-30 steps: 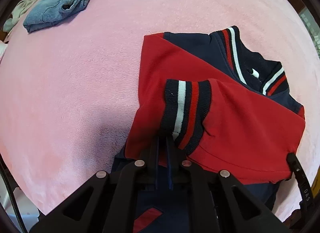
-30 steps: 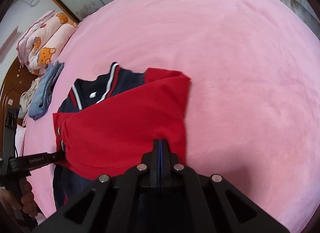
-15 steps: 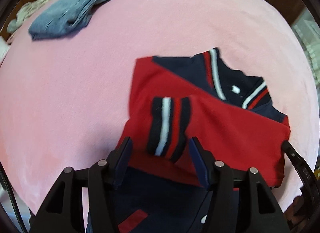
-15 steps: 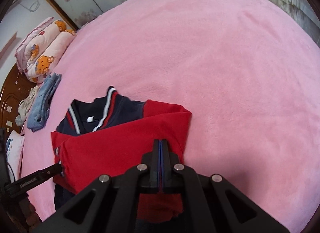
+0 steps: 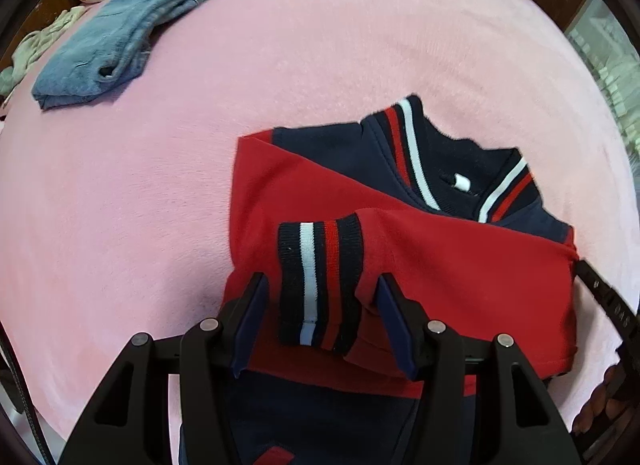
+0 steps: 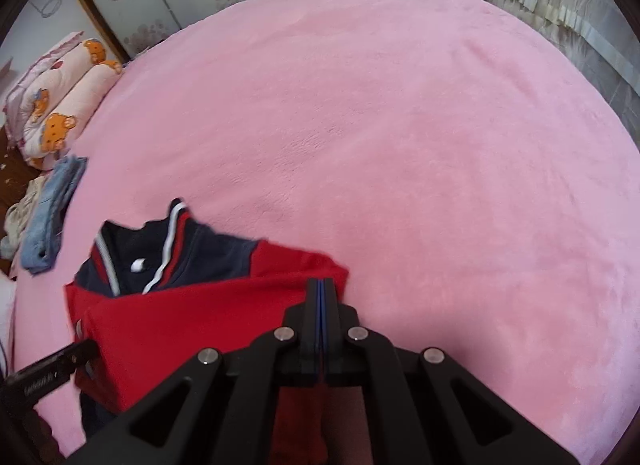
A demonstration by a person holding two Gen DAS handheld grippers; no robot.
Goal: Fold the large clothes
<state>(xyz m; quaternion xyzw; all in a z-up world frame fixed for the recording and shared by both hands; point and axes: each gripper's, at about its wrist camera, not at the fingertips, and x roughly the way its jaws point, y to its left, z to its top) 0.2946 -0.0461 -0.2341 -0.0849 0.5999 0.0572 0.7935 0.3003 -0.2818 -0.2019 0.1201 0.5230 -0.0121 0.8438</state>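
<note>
The left gripper (image 5: pixel 320 321) hangs low over the red and navy jacket (image 5: pixel 460 277), its jaws spread wide. The blue-lined fingers (image 5: pixel 252 321) stand one on each side of the striped cuff (image 5: pixel 318 281) without pinching it; the cuff lies loose between them, on top of the red sleeve folded across the jacket's chest. Whether the fingertips rest on the red cloth below cannot be told from this view.

The right gripper (image 6: pixel 320 297) has its jaws pressed fully together, with only a thin blue line of pad showing between them. They sit at the red shoulder corner of the jacket (image 6: pixel 192 317), at the fold on its far right edge, and red cloth runs beneath the gripper body. Whether any cloth is caught in the closed jaws cannot be told, since the tips overlap the red fabric but no pinched fold shows.

The jacket lies on the pink bed (image 6: pixel 400 125), near the person, collar (image 5: pixel 412 153) pointing away, both red sleeves folded inward over the navy front. The navy lower body of the jacket runs down under the left gripper.

Folded jeans (image 5: pixel 116 41) lie well apart on the bed, toward the far left, beside a rolled bear-print quilt (image 6: pixel 60 113).
</note>
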